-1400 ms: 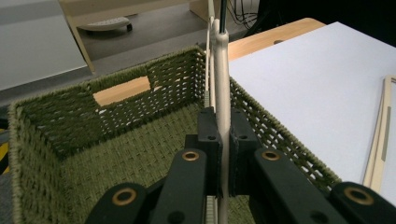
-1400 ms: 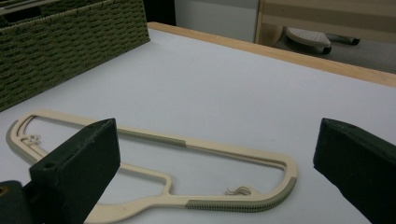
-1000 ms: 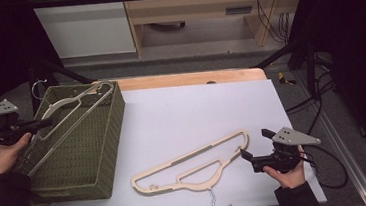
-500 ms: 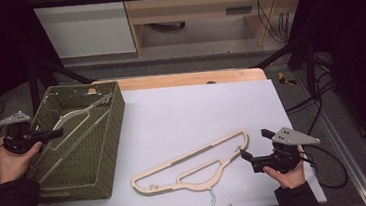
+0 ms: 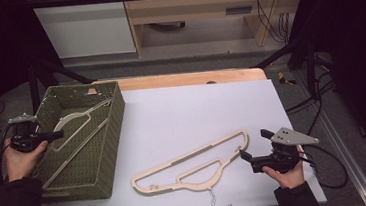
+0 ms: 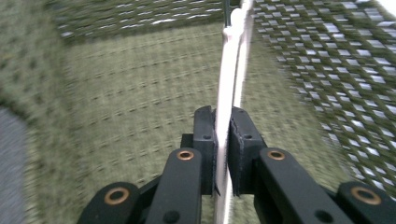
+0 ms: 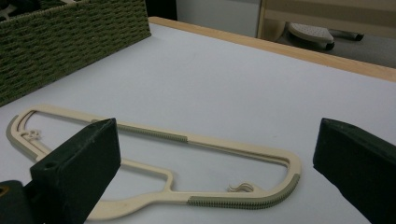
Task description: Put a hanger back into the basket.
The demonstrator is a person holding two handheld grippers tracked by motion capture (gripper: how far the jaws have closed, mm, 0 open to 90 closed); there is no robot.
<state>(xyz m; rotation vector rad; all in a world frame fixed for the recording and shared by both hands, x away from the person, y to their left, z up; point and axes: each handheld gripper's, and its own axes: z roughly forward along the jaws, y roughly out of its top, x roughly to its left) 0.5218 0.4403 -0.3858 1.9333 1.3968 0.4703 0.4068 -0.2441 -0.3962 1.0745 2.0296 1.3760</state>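
A cream plastic hanger (image 5: 80, 124) lies slanted inside the green woven basket (image 5: 107, 154), its flat, thin arm running from the far corner down toward the near left wall. In the left gripper view that arm (image 6: 229, 98) shows edge-on as a pale strip, with the basket's coarse weave blurred behind it and light coming through the open mesh of one wall. The basket is rectangular with sloping sides and sits at the left end of the table.

A second hanger (image 5: 191, 165) of the same cream plastic lies flat on the table surface near the front edge, a long outline with a slim inner bar, ribbed grey-green grip strips along its shoulders (image 7: 243, 201) and a small wire hook (image 5: 219, 205) at the table's front edge.

The table (image 5: 192, 112) has a smooth, pale lilac-white top with a light wood strip along the far edge. Beyond it are a dark floor, pale wooden furniture and loose black cables to the right.

The left gripper (image 6: 223, 154), held over the basket's left rim, has its black jaws pressed onto the first hanger's arm, pinching it between the pads. The right gripper (image 5: 253, 157) rests low at the second hanger's right end, jaws spread wide, not touching it.
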